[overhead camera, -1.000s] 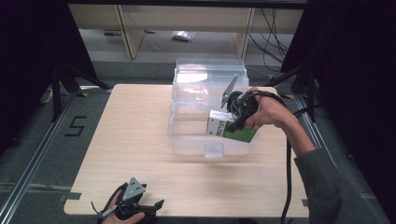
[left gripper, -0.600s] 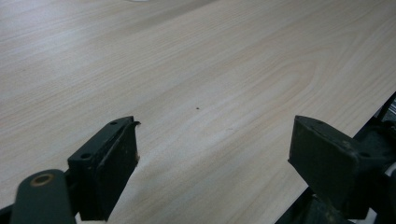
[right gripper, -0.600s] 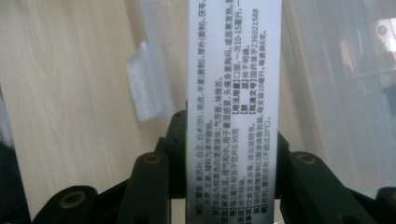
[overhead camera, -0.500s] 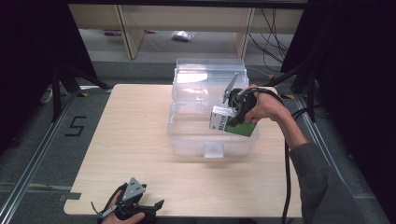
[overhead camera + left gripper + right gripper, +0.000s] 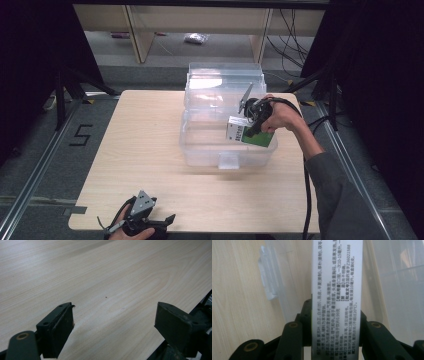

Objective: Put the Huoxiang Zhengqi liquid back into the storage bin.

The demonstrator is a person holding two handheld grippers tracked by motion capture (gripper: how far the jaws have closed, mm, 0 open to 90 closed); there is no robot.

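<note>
My right tongs (image 5: 248,129) clench a flat white-and-green cardboard box (image 5: 251,136) printed with small black text, holding it over the front right corner of a clear plastic storage bin (image 5: 200,145) with its lid folded back, at about two o'clock on the pale wooden worktop (image 5: 145,130). Whether the box touches the bin's floor is hard to tell. My left tongs (image 5: 159,221) rest released at seven o'clock, nothing between them.
</note>
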